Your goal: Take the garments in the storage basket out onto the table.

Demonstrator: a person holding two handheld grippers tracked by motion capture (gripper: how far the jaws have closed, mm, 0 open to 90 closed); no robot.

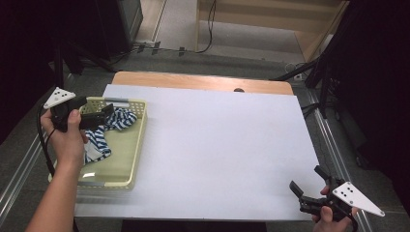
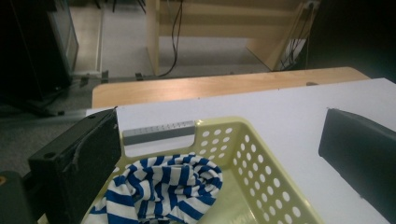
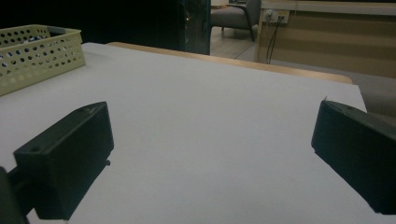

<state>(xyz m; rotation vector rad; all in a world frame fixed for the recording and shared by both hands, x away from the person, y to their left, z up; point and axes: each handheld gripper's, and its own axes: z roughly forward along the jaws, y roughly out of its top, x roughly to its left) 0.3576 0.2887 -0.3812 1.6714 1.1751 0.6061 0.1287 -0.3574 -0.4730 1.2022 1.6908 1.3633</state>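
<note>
Your left gripper (image 2: 215, 154), jaws wide and empty, faces a soft, probably light striped cloth (image 2: 163, 189) in the basket (image 2: 261, 172); pinch its bunched top fold.

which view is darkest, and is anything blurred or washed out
The right gripper view is dimmest, its white table cover reading grey and the room behind nearly black; in the left gripper view the near black jaws are soft while the striped cloth and yellow basket stay fairly sharp; the high view is evenly lit on the table, dark at both sides, no glare.
</note>
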